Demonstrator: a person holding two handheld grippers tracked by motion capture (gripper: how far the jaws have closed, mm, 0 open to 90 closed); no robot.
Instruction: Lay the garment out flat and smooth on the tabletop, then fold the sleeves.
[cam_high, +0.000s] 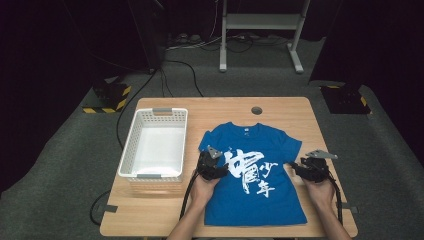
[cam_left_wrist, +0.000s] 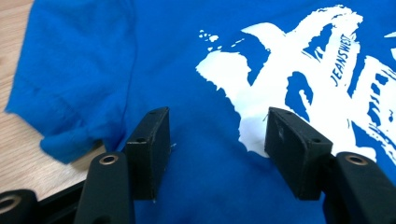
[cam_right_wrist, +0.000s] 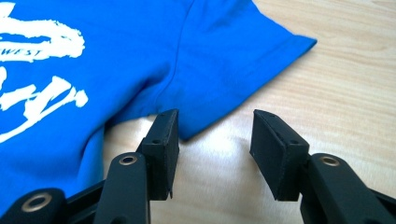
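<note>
A blue T-shirt (cam_high: 272, 145) with a white print lies flat, front up, on the wooden table (cam_high: 225, 107). My left gripper (cam_high: 214, 169) sits over the shirt's left side, just below the sleeve. In the left gripper view its jaws (cam_left_wrist: 215, 126) stand open over the blue cloth (cam_left_wrist: 187, 60), with the left sleeve (cam_left_wrist: 70, 70) off to the side. My right gripper (cam_high: 299, 169) is at the shirt's right edge. Its jaws (cam_right_wrist: 215, 126) are open over bare wood (cam_right_wrist: 336, 84), and one pad (cam_right_wrist: 163, 140) is beside the hem of the right sleeve (cam_right_wrist: 233, 56). Nothing is gripped.
A white slatted basket (cam_high: 129, 145) stands empty on the table's left part, close to the shirt's left sleeve. A round cable hole (cam_high: 256, 110) is near the far edge. Bare wood borders the shirt on the right and front.
</note>
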